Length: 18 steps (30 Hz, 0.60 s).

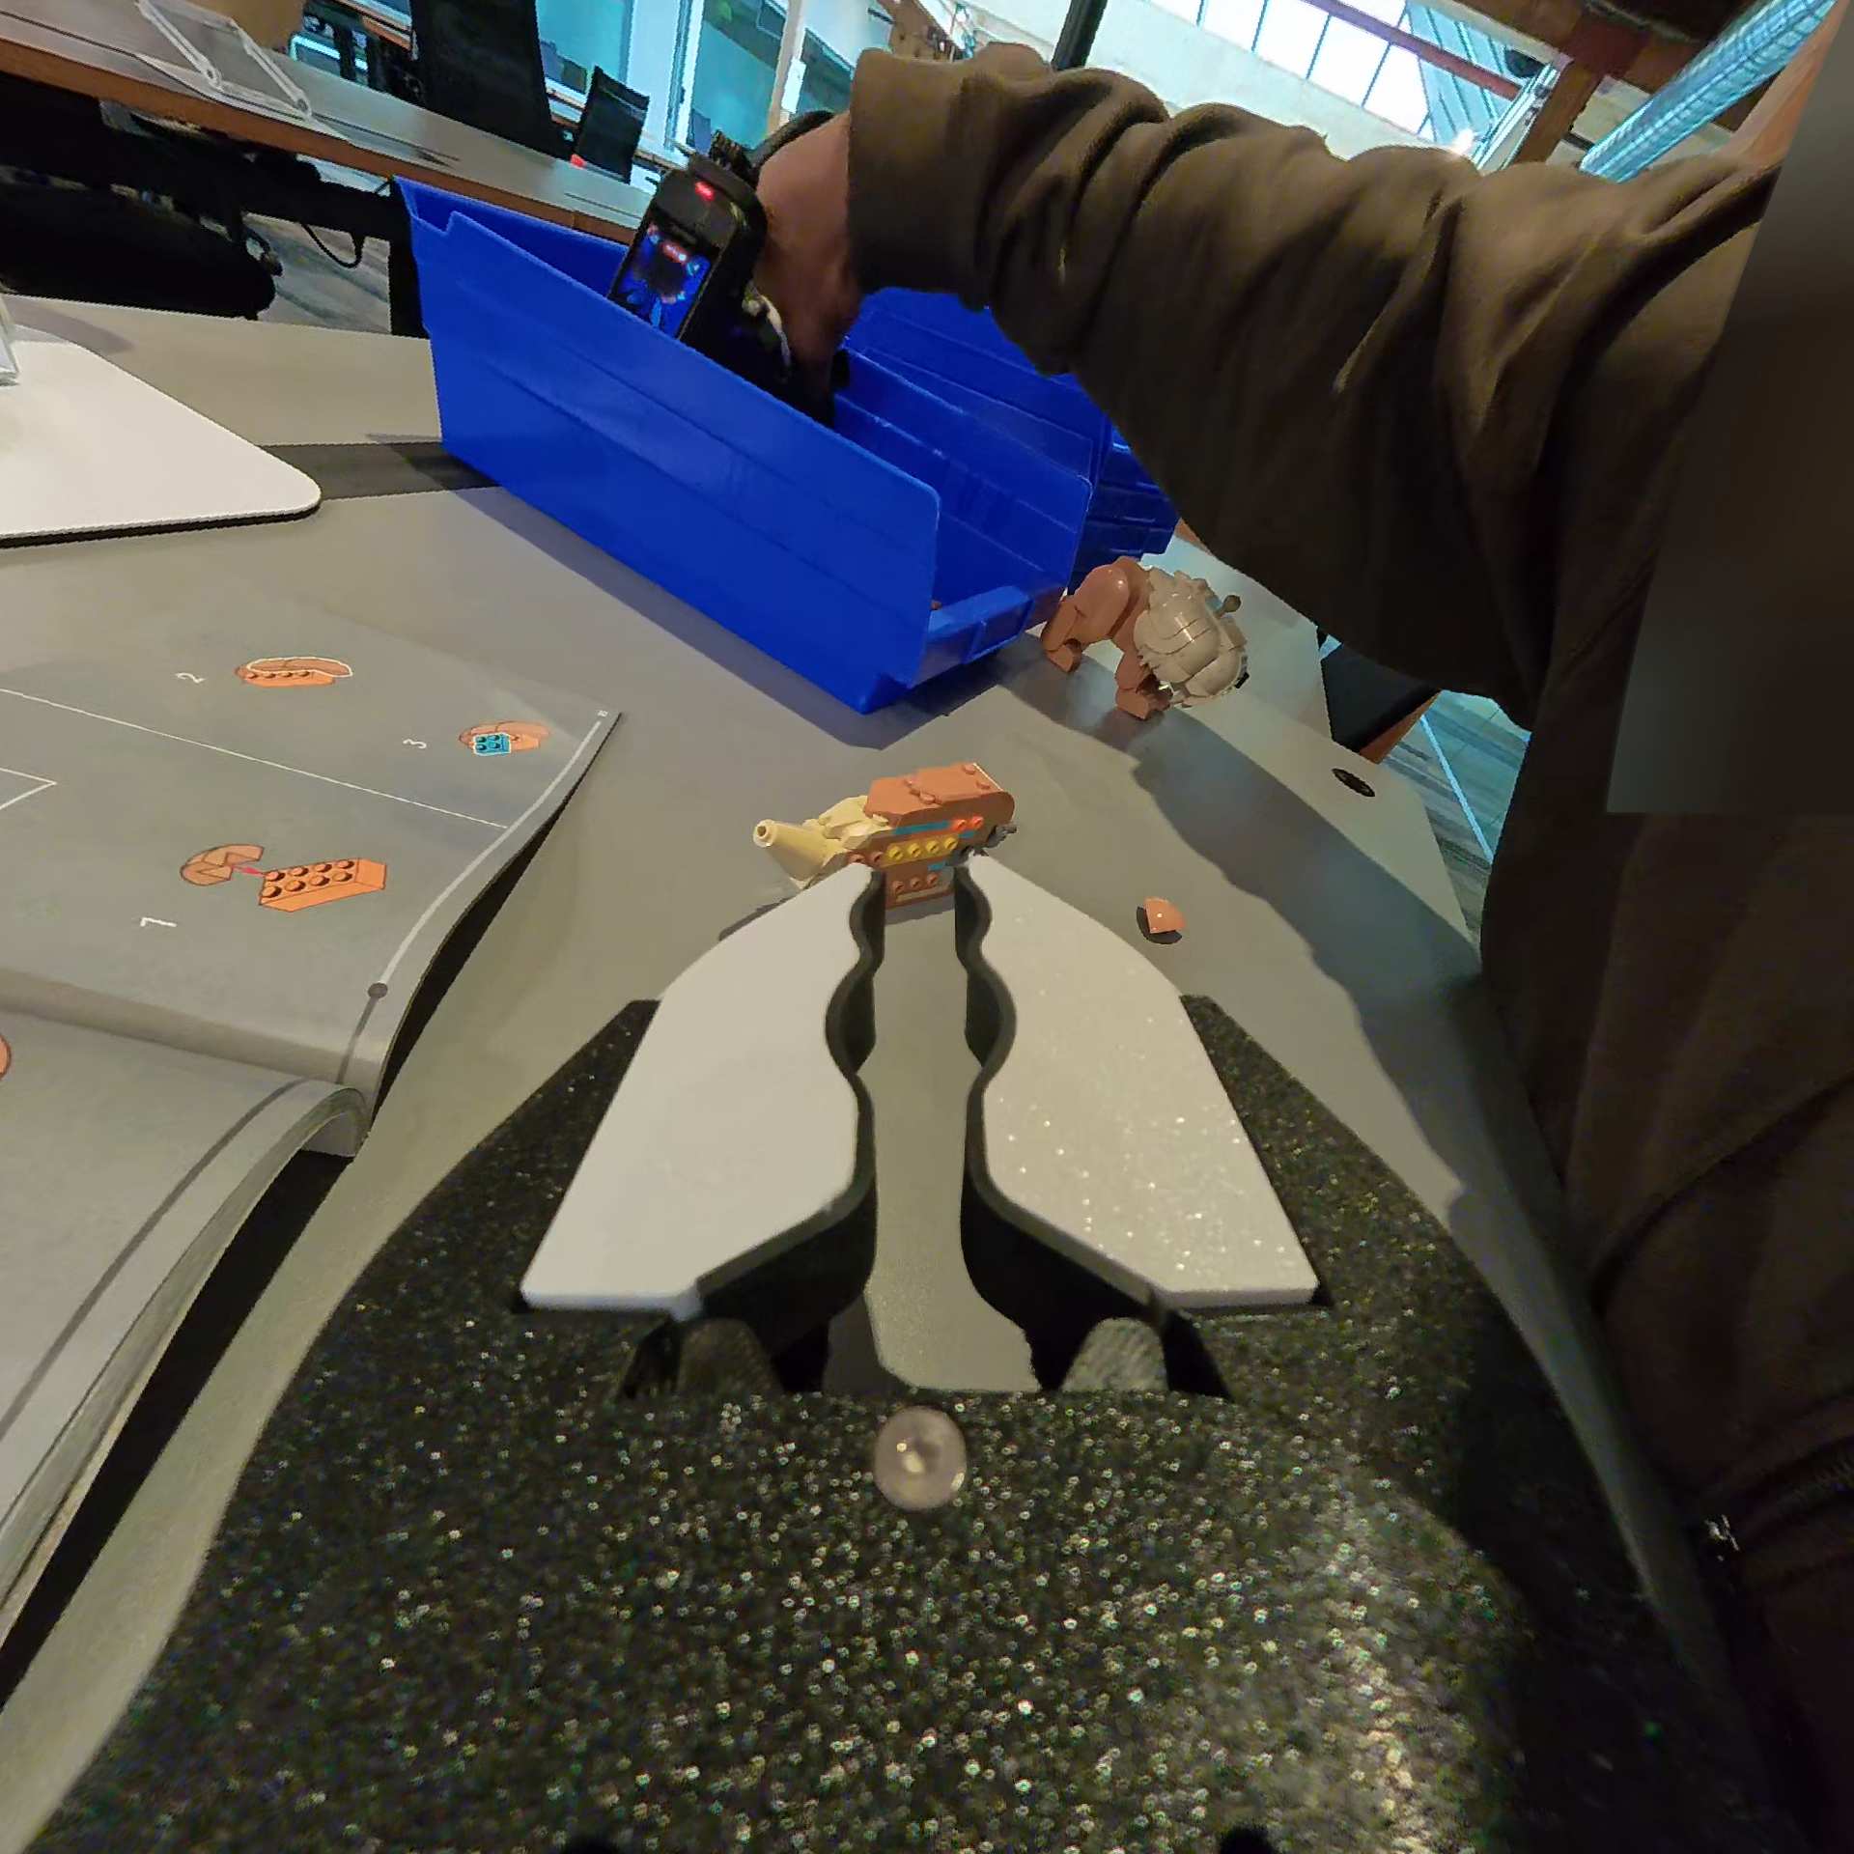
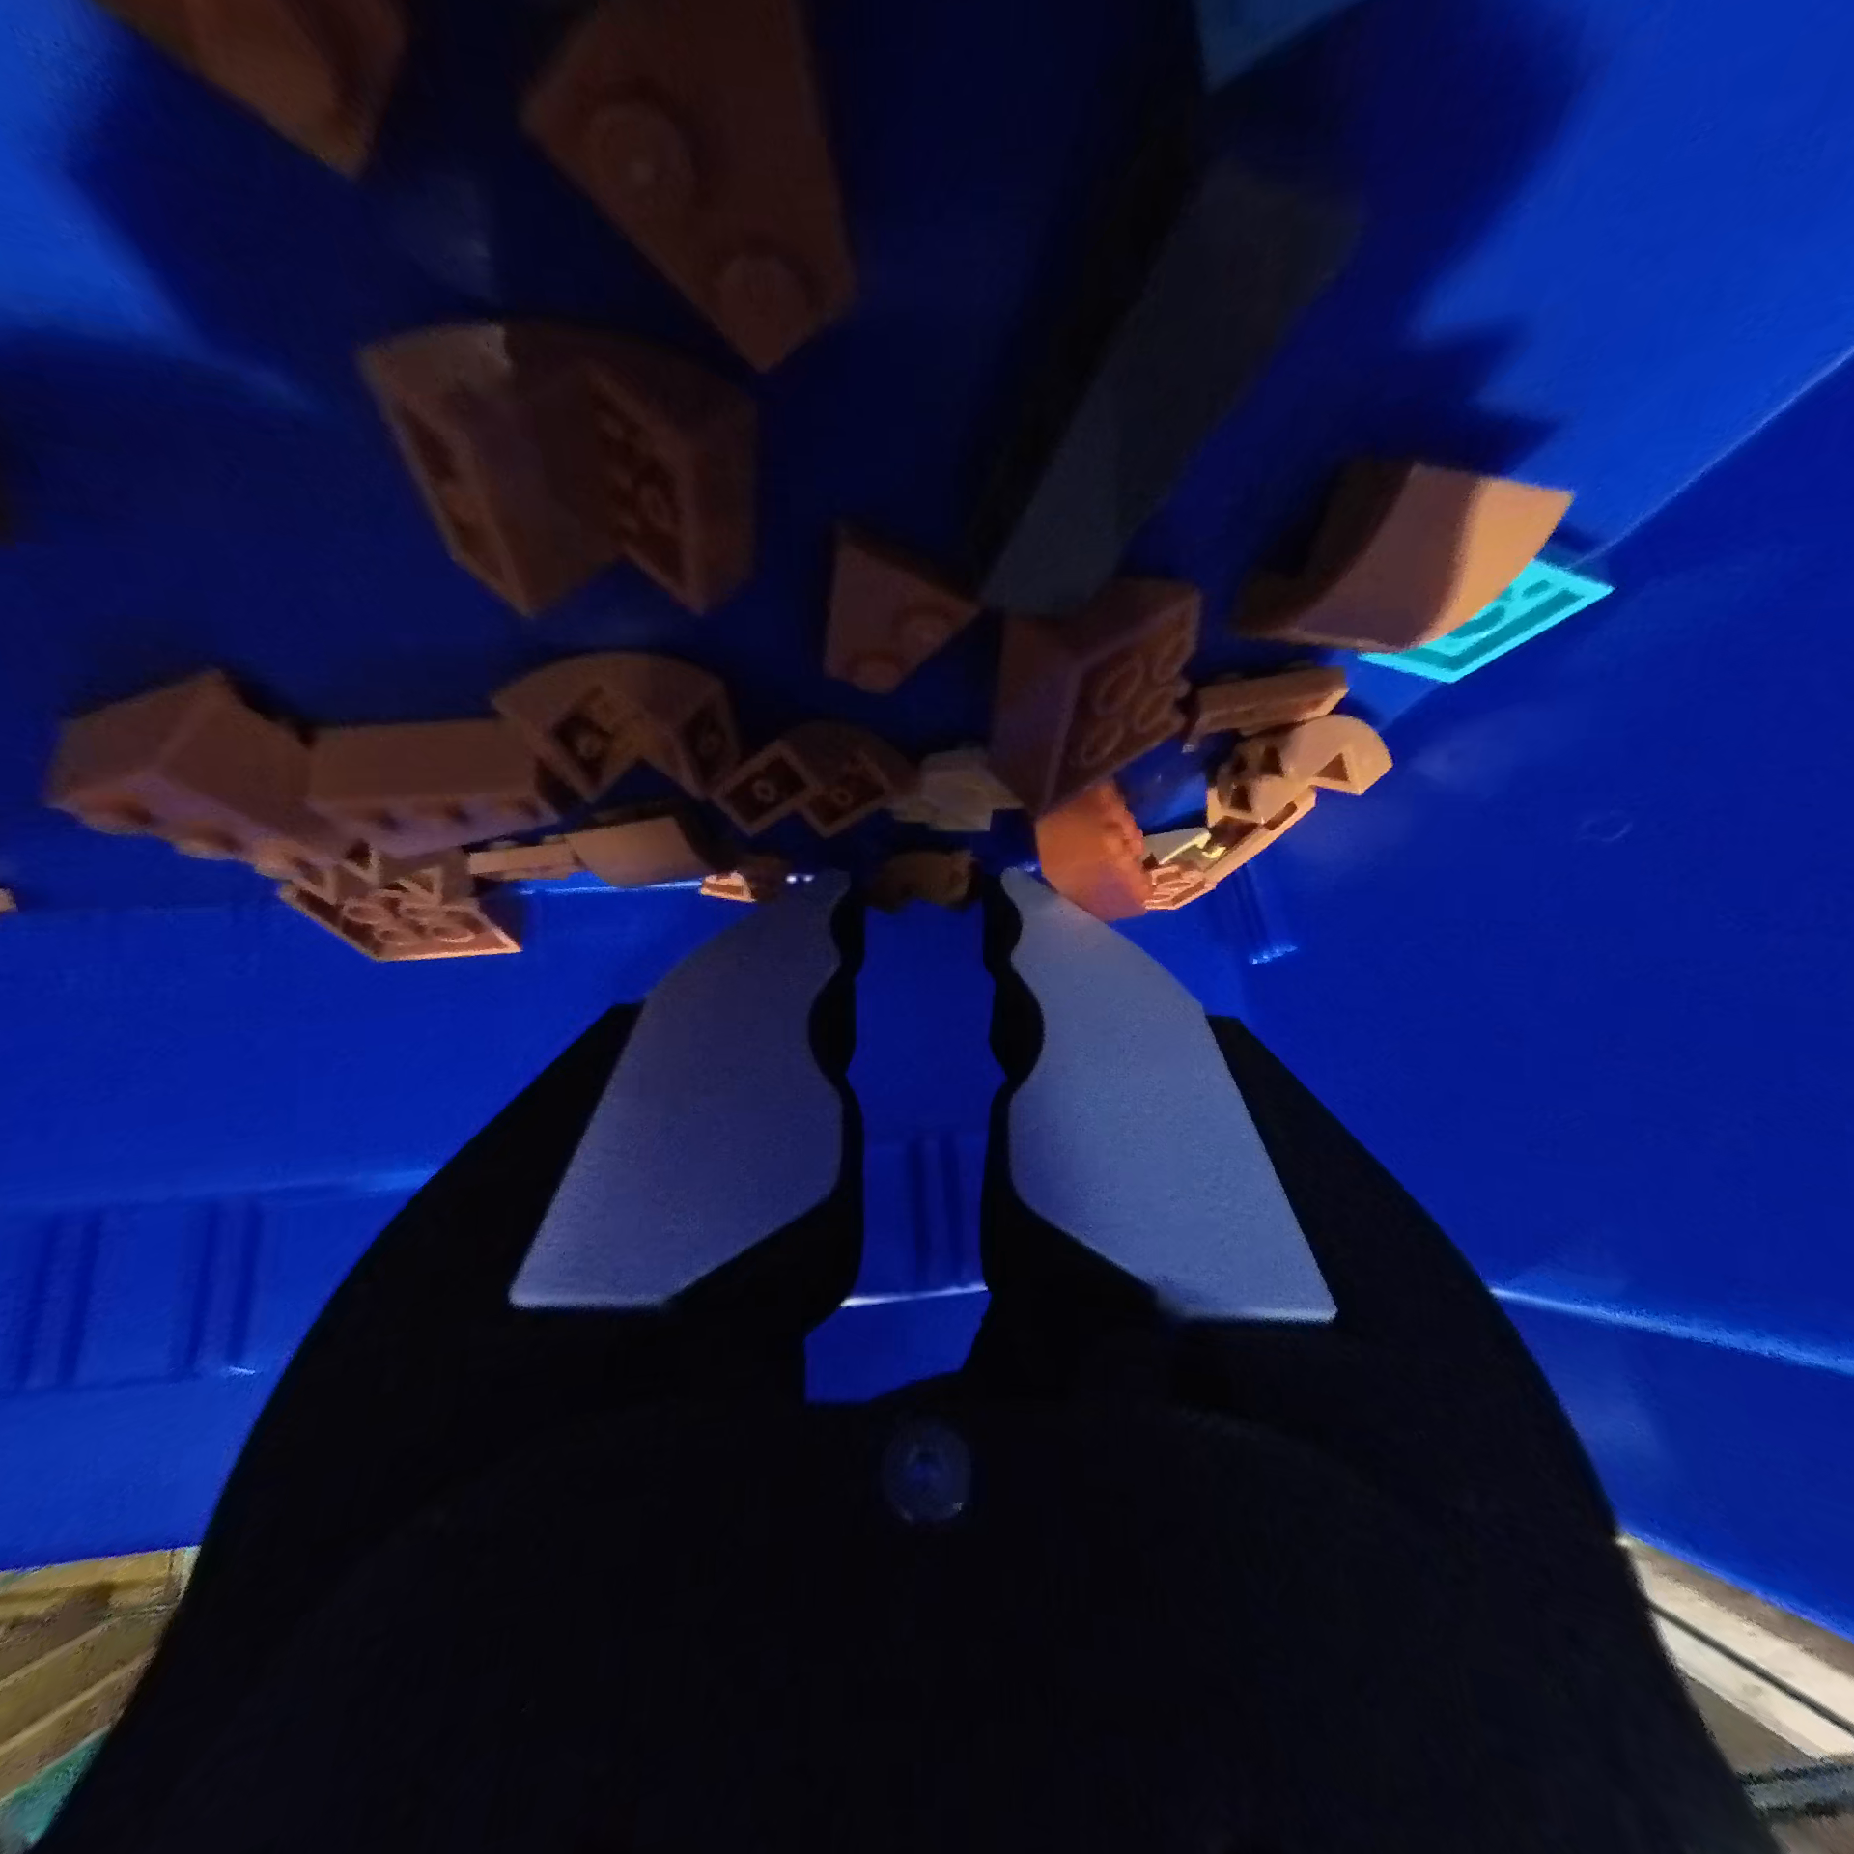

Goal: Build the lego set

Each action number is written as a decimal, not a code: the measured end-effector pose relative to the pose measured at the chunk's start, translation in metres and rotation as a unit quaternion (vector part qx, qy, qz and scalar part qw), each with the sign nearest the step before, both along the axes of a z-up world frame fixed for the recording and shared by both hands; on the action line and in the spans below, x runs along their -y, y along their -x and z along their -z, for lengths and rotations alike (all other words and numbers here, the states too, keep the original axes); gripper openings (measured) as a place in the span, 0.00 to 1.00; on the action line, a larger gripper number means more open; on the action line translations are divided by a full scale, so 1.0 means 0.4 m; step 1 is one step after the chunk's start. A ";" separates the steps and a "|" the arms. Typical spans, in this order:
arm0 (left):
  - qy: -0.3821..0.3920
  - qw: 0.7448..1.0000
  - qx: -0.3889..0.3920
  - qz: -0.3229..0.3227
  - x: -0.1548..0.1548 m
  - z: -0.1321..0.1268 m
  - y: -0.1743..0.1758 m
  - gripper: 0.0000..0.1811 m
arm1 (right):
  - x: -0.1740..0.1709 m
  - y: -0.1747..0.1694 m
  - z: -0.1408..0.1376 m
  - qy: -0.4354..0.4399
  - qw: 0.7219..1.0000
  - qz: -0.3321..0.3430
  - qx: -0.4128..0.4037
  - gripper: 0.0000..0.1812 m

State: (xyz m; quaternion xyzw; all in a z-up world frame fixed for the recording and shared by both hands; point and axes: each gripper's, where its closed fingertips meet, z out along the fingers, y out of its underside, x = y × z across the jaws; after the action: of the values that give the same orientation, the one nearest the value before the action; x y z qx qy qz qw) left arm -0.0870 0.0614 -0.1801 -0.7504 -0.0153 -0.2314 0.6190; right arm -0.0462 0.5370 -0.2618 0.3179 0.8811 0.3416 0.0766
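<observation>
In the left wrist view my left gripper (image 1: 915, 888) is shut on the lower block of a brown lego assembly (image 1: 928, 823) with a cream tusk-like part, low over the grey table (image 1: 622, 602). My right gripper (image 1: 692, 261), held by a hand, reaches down into the blue bin (image 1: 702, 482); its fingers are hidden there. In the right wrist view the right gripper (image 2: 925, 888) is inside the bin (image 2: 1505, 1003), its jaws narrow on a small dark brown piece (image 2: 923, 883) at the edge of a heap of brown bricks (image 2: 562, 461).
An open instruction booklet (image 1: 301, 853) lies at the left. A brown and grey lego animal (image 1: 1154, 642) stands right of the bin. A small loose brown piece (image 1: 1161, 918) lies right of my left gripper. A dark sleeve (image 1: 1304, 301) crosses above. A turquoise piece (image 2: 1495, 622) lies in the bin. Some 50 cm of space lies between my two pairs of fingers.
</observation>
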 end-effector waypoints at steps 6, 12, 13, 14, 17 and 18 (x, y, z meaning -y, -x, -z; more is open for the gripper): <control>-0.001 1.000 0.002 0.000 0.001 -0.001 0.000 0.07 | 0.010 -0.011 -0.001 0.011 1.000 0.007 0.003 0.13; -0.003 1.000 0.006 -0.002 0.002 -0.004 0.003 0.07 | 0.094 -0.030 -0.079 0.090 0.989 0.023 -0.113 0.12; -0.003 1.000 0.006 -0.002 0.002 -0.003 0.003 0.07 | 0.134 -0.038 -0.098 0.119 0.982 0.024 -0.143 0.12; -0.003 1.000 0.005 -0.002 0.002 -0.003 0.003 0.07 | 0.188 -0.048 -0.117 0.155 0.972 0.025 -0.172 0.12; -0.001 1.000 -0.001 -0.002 0.001 -0.001 0.000 0.07 | 0.412 -0.095 -0.170 0.275 0.930 -0.005 -0.243 0.12; 0.000 1.000 -0.004 -0.002 0.000 0.000 -0.001 0.07 | 0.494 -0.112 -0.184 0.309 0.913 -0.016 -0.266 0.12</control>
State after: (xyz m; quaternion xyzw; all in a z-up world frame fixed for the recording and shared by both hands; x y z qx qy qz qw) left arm -0.0865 0.0612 -0.1802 -0.7514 -0.0144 -0.2271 0.6194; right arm -0.0013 0.3394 -0.1880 0.3436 0.9354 -0.0437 -0.0714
